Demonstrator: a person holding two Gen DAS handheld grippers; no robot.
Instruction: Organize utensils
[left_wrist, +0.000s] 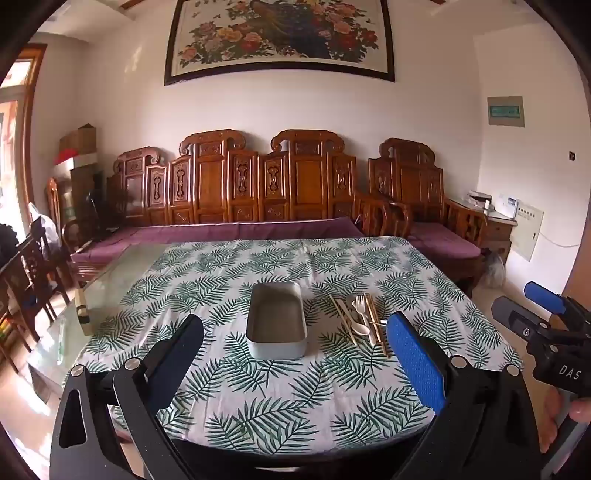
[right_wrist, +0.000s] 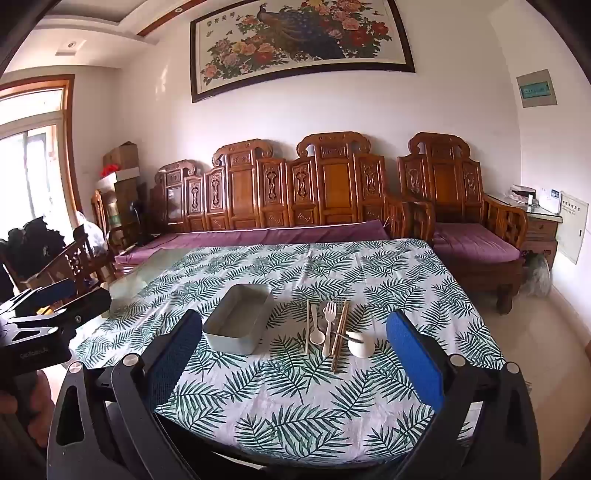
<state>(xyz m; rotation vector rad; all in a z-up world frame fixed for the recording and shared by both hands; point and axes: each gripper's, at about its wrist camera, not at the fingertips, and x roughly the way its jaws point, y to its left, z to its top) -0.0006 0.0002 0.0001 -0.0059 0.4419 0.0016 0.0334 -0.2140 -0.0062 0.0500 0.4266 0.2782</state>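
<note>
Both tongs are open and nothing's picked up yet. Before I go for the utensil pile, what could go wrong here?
1. The utensils lie overlapped beside the grey box; chopsticks cross the fork, so gripping one may drag or scatter others.
2. They lie flat on the leaf-print tablecloth; the pads could pinch cloth and shift everything.
3. The pile sits between the right tongs and left tongs; reaching together risks collision.

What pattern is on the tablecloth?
Green palm or fern leaves printed on white; the tablecloth shows best in the right wrist view.
</note>
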